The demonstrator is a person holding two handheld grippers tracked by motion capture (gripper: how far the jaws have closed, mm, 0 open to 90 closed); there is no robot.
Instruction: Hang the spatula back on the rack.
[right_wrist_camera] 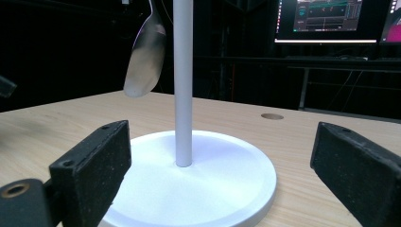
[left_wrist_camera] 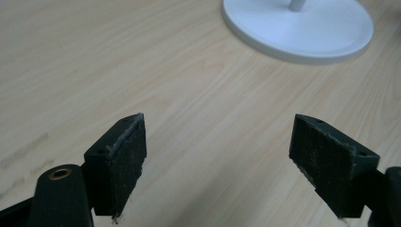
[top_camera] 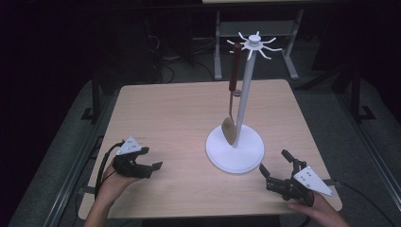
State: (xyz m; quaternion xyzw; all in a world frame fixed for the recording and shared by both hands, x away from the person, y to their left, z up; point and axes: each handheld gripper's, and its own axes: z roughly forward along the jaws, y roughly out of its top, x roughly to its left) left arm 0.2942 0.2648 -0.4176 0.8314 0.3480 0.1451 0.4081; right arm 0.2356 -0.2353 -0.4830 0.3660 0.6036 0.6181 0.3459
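**Both grippers wide, spatula hanging on the rack**

Here I am at the near edge of the tabletop [top_camera: 179, 109], one gripper in each hand. My left gripper [top_camera: 147, 161] sits by the near left corner, jaws spread apart with nothing between them; in the left gripper view [left_wrist_camera: 217, 156] there is just bare wood grain in the gap, and the rack's round white base [left_wrist_camera: 302, 33] lies well ahead toward the top right. My right gripper [top_camera: 276, 168] rests near the near right corner, jaws released too, pointing at the utensil rack [top_camera: 243, 94], whose base [top_camera: 235, 151] is just beside its tips.

In the right gripper view [right_wrist_camera: 217, 170] the white pole [right_wrist_camera: 182, 80] rises straight between my two black pads (dead centre, nearly). The spatula [top_camera: 231, 94] hangs from a hook at the rack's top, brown handle up, blade [right_wrist_camera: 145, 56] down beside the pole, clear of the base. Neither gripper touches it.
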